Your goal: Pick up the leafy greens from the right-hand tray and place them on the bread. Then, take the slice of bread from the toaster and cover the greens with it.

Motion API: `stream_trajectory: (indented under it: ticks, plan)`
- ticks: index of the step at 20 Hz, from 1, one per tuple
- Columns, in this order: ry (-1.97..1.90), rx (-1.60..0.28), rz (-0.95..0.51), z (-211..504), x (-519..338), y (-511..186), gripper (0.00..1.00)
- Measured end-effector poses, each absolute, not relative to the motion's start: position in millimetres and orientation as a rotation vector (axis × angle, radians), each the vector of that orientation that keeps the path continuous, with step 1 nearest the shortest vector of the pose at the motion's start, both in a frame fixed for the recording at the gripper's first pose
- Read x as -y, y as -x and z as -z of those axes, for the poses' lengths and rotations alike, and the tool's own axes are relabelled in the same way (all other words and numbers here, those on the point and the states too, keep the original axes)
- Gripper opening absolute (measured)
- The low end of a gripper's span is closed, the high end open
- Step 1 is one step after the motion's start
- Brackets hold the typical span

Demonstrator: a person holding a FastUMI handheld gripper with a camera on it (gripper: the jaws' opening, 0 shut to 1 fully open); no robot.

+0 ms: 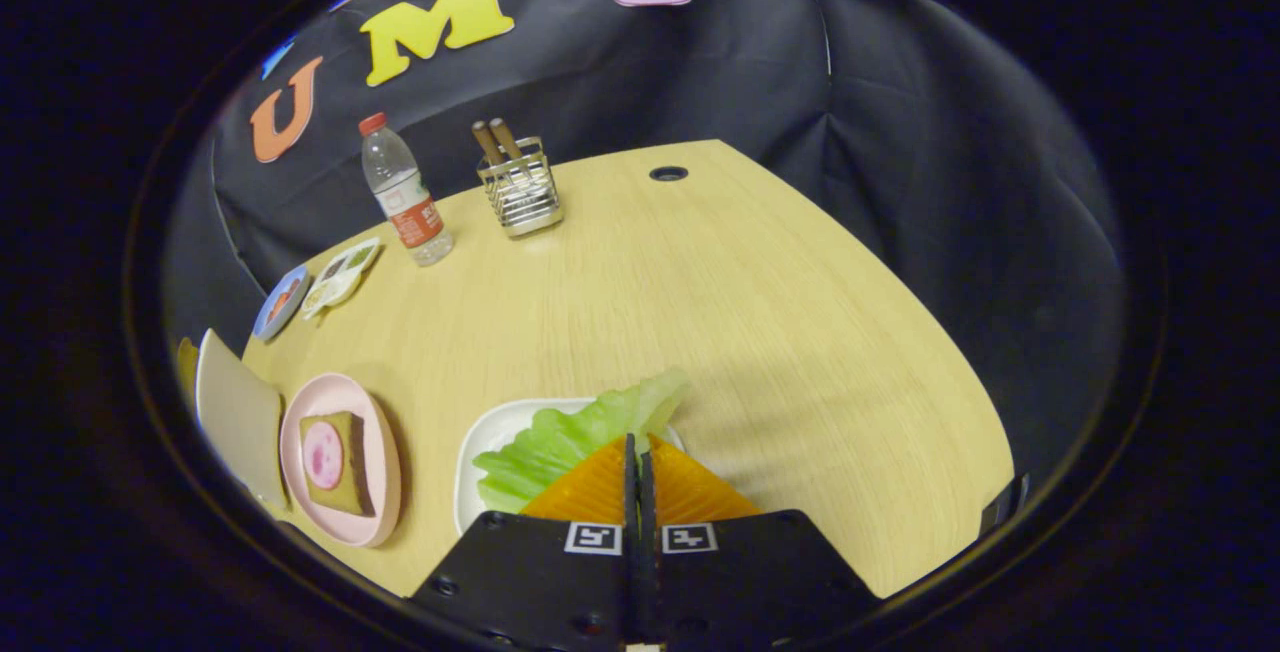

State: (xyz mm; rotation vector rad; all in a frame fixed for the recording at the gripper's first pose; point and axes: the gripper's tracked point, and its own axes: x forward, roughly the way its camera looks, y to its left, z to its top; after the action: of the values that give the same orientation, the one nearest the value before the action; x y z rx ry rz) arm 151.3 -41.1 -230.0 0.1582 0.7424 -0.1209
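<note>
A: Since the 2 fingers (637, 477) are pressed flat together with only a thin seam between them, would you call the gripper (637, 452) clenched on the leafy greens (570, 437)?

B: Clenched, yes, but whether anything is caught in it I cannot tell. The tips sit right at the near edge of the leaf, and it may be pinched there or merely lying under them.

A: Which way does the leaf lie from the tips?

B: Just ahead and off to the left. Its long axis slants from the near left up to a pale stem end beyond the tips on the right. It rests on the white tray (478, 452), with that far end hanging past the tray's rim.

A: And the bread (338, 462)?

B: Further left, on the pink plate (375, 507), with a round pink slice on top. Tray and plate are near each other but apart.

A: So the carry goes leftward?

B: That is my judgement: a short sideways travel left, lifting first so the leaf clears the tray's rim.

A: Anything beyond?

B: A water bottle (405, 194) and a wire holder (520, 194) stand far across the table (760, 312), well clear of that path.
</note>
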Motion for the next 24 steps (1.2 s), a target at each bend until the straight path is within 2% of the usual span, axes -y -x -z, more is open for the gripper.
stream_trajectory:
  ticks: [14, 24]
  plan:
    - [-0.055, -0.581, -0.024, 113.9, -75.6, -111.0, 0.00]
    - [0.022, -0.598, -0.209, 118.4, -208.5, -91.2, 0.00]
